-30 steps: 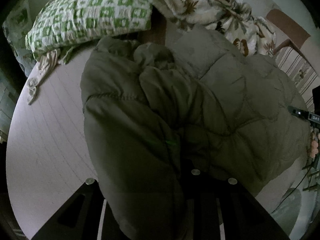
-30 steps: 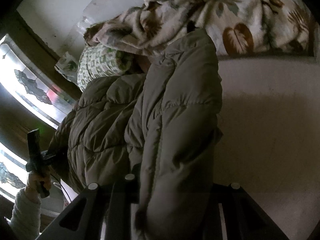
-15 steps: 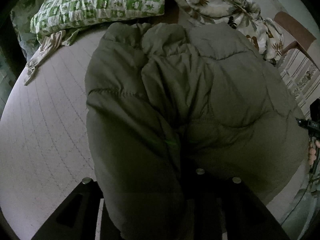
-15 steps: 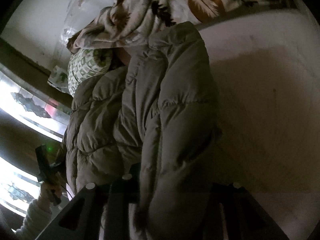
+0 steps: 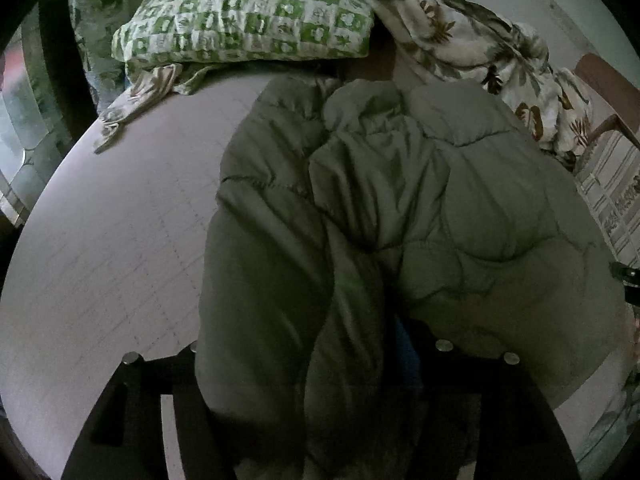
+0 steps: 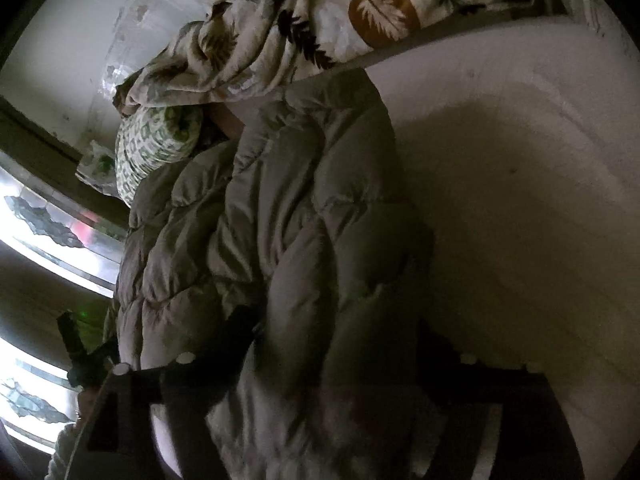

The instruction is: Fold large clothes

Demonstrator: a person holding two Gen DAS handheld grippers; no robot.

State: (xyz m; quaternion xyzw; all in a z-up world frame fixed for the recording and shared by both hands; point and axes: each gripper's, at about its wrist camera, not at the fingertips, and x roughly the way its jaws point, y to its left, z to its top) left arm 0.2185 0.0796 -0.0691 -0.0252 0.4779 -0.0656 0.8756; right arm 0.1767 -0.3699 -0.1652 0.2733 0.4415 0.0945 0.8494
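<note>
Olive quilted puffer jacket (image 5: 400,216) on pale mattress (image 5: 120,240); left gripper (image 5: 316,360) and right gripper (image 6: 320,360) jaws opening, jacket folds between them.

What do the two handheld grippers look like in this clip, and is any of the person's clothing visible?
Both are black. The left gripper has flat angular fingers with round silver fasteners near the tips; the right gripper is built the same. The right wrist view also shows the left unit's dark body from outside, with a green glow near its top. Below it sits a pale knitted sleeve.
</note>
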